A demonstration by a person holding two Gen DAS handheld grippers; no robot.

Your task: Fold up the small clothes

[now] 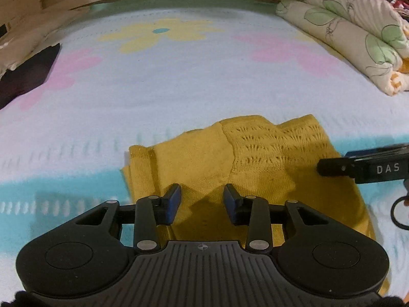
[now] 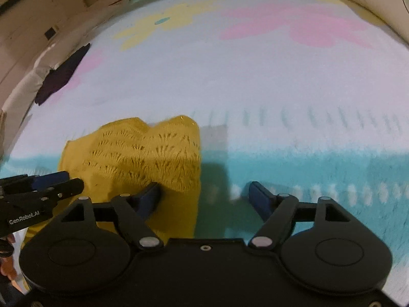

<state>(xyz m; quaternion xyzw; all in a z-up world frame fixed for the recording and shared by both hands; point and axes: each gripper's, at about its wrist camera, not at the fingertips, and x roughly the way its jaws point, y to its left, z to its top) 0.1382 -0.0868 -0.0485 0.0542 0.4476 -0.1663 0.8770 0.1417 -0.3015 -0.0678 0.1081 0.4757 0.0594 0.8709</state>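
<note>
Left wrist view: a flowered bedspread [image 1: 179,81] is covering the bed; the yellow knit garment [image 1: 230,158] is lying folded at 6 o'clock, beneath the left gripper [image 1: 202,199], fingers spread, empty.

Right wrist view: the right gripper [image 2: 204,197], fingers spread wide, is straddling the garment's 3 o'clock edge. Closing there is likely gathering only the top layer, disturbing the fold.

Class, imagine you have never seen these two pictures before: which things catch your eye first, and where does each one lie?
The mustard-yellow knitted garment stands out first, lying folded on the pale blue flowered bedspread just ahead of both grippers. The left gripper is open above its near edge, while the right gripper is open across its right-hand edge. A rolled floral quilt lies at the far right, and a dark cloth at the far left.
</note>
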